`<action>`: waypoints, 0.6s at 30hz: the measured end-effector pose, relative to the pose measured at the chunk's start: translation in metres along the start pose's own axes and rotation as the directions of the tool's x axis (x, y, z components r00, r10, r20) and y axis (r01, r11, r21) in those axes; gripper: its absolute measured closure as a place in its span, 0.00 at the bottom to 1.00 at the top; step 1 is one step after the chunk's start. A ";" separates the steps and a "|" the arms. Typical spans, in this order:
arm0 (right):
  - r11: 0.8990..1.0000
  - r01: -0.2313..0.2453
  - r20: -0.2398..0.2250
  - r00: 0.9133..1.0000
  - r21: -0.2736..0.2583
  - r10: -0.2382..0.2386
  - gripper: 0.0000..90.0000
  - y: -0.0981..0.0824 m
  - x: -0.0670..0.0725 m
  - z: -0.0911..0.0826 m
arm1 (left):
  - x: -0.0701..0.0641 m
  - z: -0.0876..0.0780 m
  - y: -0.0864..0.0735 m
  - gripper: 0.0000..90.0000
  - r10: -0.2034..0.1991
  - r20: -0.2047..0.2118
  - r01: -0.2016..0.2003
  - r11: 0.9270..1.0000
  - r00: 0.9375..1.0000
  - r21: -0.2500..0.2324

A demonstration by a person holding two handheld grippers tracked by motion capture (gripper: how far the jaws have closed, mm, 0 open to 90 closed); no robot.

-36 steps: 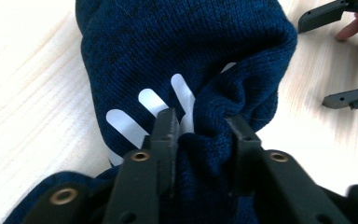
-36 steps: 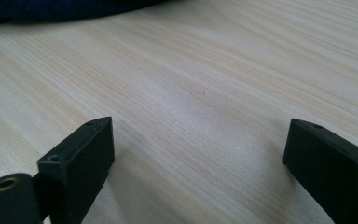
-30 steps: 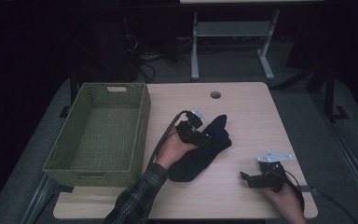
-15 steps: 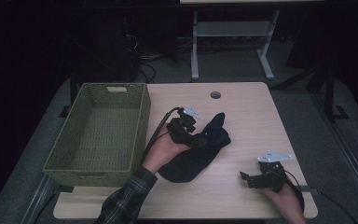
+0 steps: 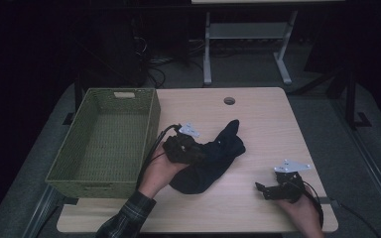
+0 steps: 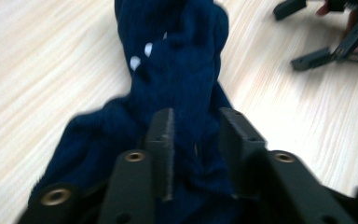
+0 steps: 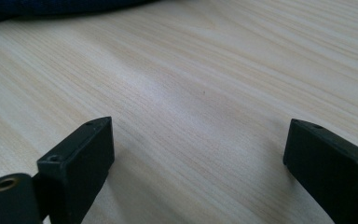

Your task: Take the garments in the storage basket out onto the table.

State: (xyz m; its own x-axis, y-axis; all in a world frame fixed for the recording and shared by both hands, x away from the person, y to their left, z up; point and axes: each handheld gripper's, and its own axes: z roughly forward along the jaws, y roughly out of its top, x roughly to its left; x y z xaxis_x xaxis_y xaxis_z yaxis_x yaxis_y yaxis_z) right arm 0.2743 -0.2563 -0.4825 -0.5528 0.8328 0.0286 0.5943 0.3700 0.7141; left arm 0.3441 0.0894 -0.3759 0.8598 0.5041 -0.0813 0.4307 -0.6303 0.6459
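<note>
Beside the basket (image 5: 104, 144), left gripper (image 6: 196, 135) pinches the sock (image 6: 177, 79).

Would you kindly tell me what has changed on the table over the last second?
The left gripper slid toward the basket along the dark blue sock; its jaws have just been closing, with a fold of sock between them. The sock bunched slightly leftward. The right gripper stayed put near the table's front edge, jaws open, and the basket did not move.
</note>
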 end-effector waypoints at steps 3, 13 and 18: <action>1.000 0.000 0.000 1.000 0.000 0.000 0.09 0.000 0.000 0.000 | -0.003 0.001 -0.009 0.93 -0.003 -0.006 0.003 1.000 1.000 -0.001; 1.000 -0.001 0.002 1.000 0.001 0.001 0.16 0.001 -0.001 -0.001 | -0.013 0.002 -0.028 1.00 -0.006 -0.032 0.006 1.000 0.999 0.013; 1.000 -0.013 -0.015 1.000 0.006 0.014 0.26 0.006 -0.002 -0.005 | -0.013 0.002 -0.031 1.00 -0.014 -0.023 0.014 1.000 1.000 0.011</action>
State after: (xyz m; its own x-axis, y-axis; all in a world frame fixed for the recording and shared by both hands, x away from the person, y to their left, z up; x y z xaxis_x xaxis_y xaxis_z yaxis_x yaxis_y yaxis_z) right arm 0.2763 -0.2578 -0.4749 -0.5531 0.8317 0.0484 0.6053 0.3613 0.7093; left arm 0.3198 0.1014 -0.3966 0.8471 0.5265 -0.0723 0.4458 -0.6299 0.6359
